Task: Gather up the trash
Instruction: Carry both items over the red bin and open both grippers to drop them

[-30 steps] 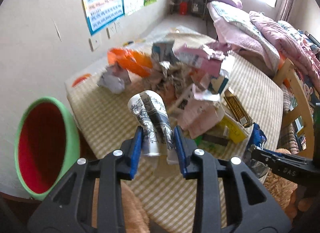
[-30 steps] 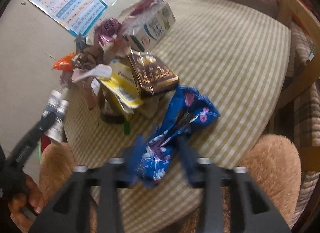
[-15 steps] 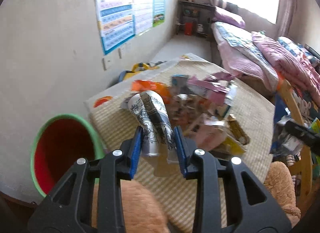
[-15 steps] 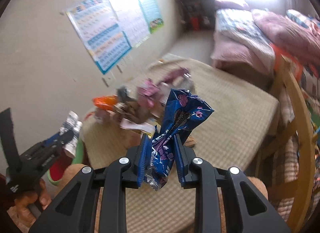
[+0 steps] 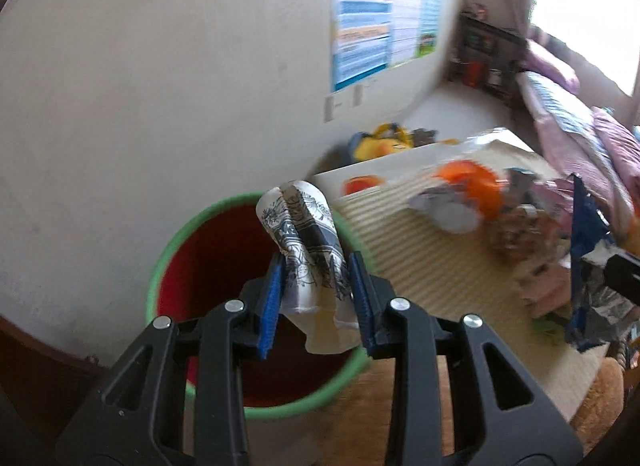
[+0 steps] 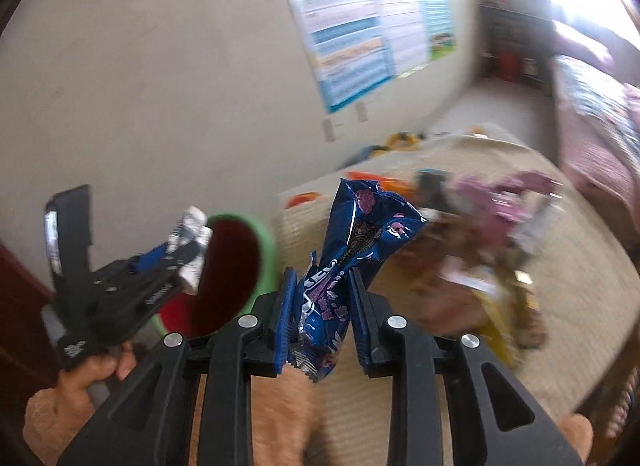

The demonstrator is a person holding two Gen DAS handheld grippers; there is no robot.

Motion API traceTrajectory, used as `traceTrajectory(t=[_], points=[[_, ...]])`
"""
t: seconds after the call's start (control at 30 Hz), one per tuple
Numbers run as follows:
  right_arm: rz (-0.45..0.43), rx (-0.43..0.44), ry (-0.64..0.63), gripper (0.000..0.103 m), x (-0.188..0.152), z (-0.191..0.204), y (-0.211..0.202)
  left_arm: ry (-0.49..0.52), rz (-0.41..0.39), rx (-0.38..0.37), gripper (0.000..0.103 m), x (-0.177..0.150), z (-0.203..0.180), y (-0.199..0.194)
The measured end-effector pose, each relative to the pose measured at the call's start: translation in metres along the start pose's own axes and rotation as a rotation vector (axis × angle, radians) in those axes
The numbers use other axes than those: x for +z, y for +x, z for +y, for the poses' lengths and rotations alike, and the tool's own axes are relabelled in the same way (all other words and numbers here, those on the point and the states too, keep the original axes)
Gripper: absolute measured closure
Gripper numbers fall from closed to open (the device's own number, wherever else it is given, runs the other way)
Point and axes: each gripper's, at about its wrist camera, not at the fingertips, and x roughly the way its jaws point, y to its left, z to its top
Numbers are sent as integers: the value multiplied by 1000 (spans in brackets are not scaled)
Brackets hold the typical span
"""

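Bin: a green-rimmed bucket (image 5: pixel 168 250) with a red inside stood on the floor just beside the bench (image 5: pixel 420 266).
Left claw (image 5: pixel 316 298): it pinched a crumpled black-and-white printed wrapper (image 5: pixel 308 242) over the bin's mouth.
Right claw (image 6: pixel 320 318): it pinched a blue snack wrapper (image 6: pixel 360 234), held over the bench edge, near the bin but not above it.
Remaining trash: a heap of wrappers and cartons (image 6: pixel 480 234) lay on the bench, blurred.
Step in hand: likely dropping both pieces into the bin.
Doing it well: centre each claw over the red opening before releasing; light wrappers could catch the rim or drift outside. Let the left go first to avoid a clash.
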Motion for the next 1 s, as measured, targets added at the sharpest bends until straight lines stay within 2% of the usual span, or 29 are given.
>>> traceTrajectory(t=[0.27, 0.53, 0.6, 0.63, 0.67, 0.7, 0.73, 0.77, 1.0], points=[[77, 150, -77, 76, 23, 52, 68, -107, 44, 67, 71, -11, 59, 18], [114, 214, -149, 75, 32, 87, 100, -169, 77, 89, 70, -21, 88, 30], [112, 221, -165, 71, 33, 94, 104, -178, 84, 90, 69, -22, 91, 32], [109, 223, -170, 61, 34, 96, 105, -183, 86, 90, 69, -23, 92, 34], [104, 224, -173, 46, 35, 97, 107, -194, 87, 90, 67, -24, 95, 35], [97, 222, -172, 42, 35, 96, 105, -198, 87, 87, 58, -25, 95, 35], [86, 216, -169, 36, 35, 97, 104, -201, 87, 88, 40, -26, 96, 35], [77, 206, -164, 31, 36, 96, 103, -201, 83, 94, 33, -26, 95, 35], [76, 188, -84, 30, 33, 75, 89, -199, 76, 77, 28, -25, 90, 34]])
